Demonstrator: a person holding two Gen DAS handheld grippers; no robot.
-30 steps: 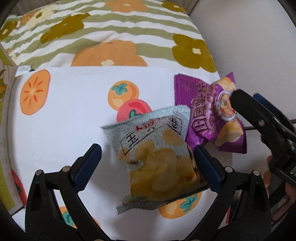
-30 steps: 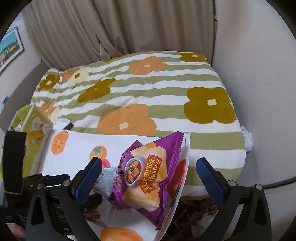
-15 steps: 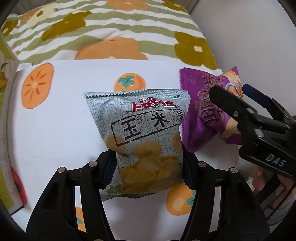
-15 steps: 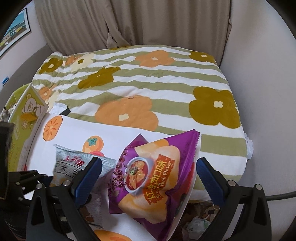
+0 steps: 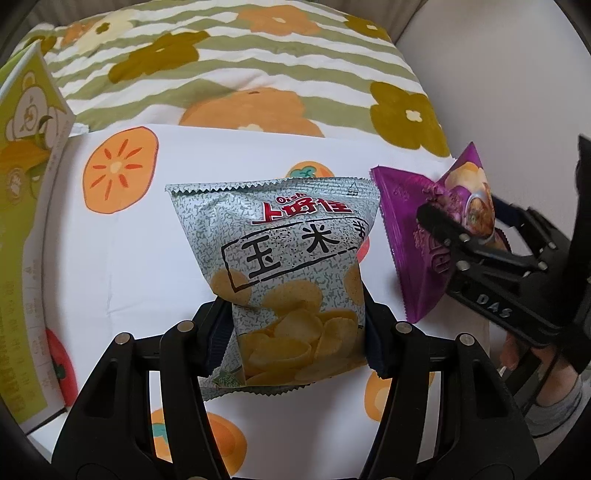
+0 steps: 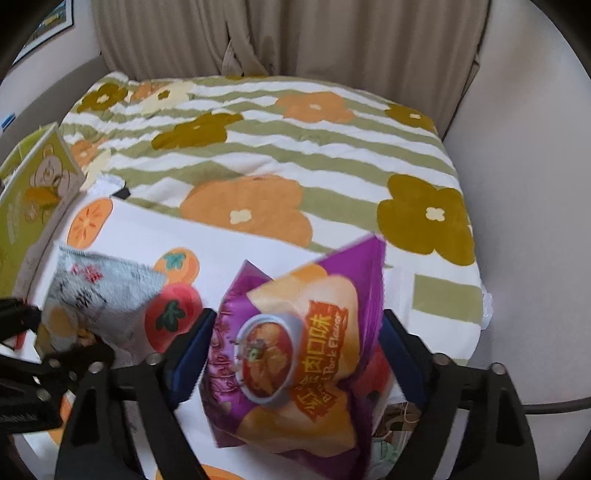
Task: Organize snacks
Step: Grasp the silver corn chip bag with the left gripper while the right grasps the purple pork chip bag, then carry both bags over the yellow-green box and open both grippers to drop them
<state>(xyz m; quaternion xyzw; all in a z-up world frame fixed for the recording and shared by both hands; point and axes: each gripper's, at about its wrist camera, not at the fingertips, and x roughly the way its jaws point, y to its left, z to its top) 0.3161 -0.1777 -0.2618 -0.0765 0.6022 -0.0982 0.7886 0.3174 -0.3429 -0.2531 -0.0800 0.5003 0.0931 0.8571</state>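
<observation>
My left gripper [image 5: 295, 332] is shut on a grey corn-chip bag [image 5: 284, 258], held upright above a white sheet with persimmon prints [image 5: 129, 258]. The same bag shows blurred at the left of the right wrist view [image 6: 99, 291]. My right gripper [image 6: 291, 343] is shut on a purple pork-flavour chip bag [image 6: 299, 347], lifted and tilted. In the left wrist view the purple bag [image 5: 417, 236] hangs to the right of the grey bag, with the right gripper [image 5: 458, 229] clamped on it.
A green cardboard box with a bear print [image 5: 26, 184] stands at the left edge of the sheet and also shows in the right wrist view [image 6: 33, 195]. Beyond lies a striped flowered bedspread [image 6: 277, 147]. Curtains [image 6: 295, 33] and a pale wall [image 6: 524, 221] bound it.
Both grippers closed on their bags: the left on the grey bag, then the right on the purple one. Both bags now stand lifted off the sheet.
</observation>
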